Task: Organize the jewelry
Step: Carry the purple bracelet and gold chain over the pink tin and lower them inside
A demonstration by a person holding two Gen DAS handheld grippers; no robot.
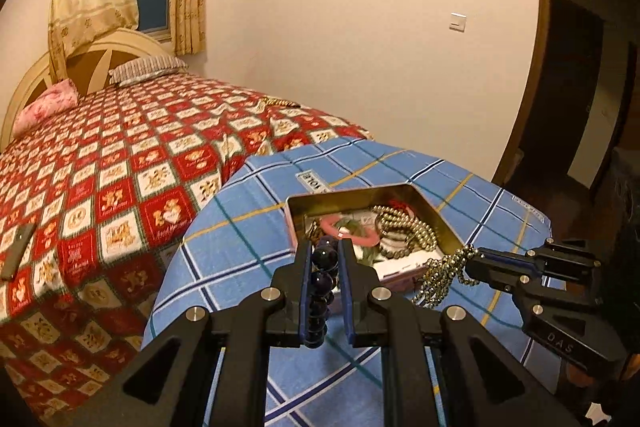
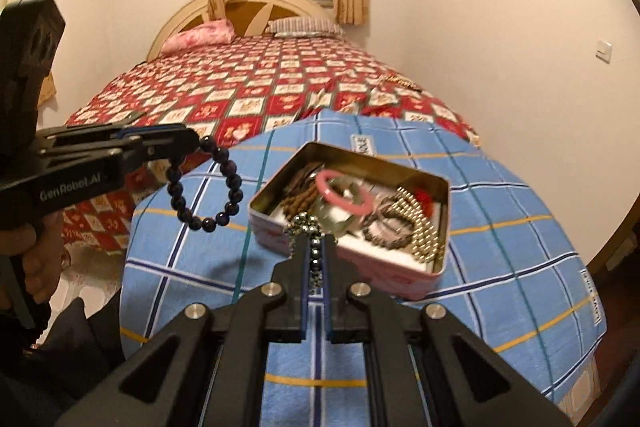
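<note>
An open metal tin (image 1: 436,219) (image 2: 400,277) sits on a blue checked cloth and holds several bracelets, among them a pink bangle (image 1: 352,233) (image 2: 346,193) and a gold bead strand (image 1: 404,227) (image 2: 420,227). My left gripper (image 1: 325,247) (image 2: 196,141) is shut on a dark purple bead bracelet (image 1: 322,283) (image 2: 204,187), which hangs in a loop left of the tin. My right gripper (image 2: 316,241) (image 1: 468,261) is shut on a small metallic bead chain (image 2: 306,223) (image 1: 442,275), lifted at the tin's near edge.
The blue checked cloth (image 1: 248,239) (image 2: 500,247) covers a rounded surface beside a bed with a red patterned quilt (image 1: 120,163) (image 2: 260,83). A dark phone (image 1: 16,251) lies on the quilt. A doorway (image 1: 576,95) opens at the right. A person's hand (image 2: 34,267) holds the left gripper.
</note>
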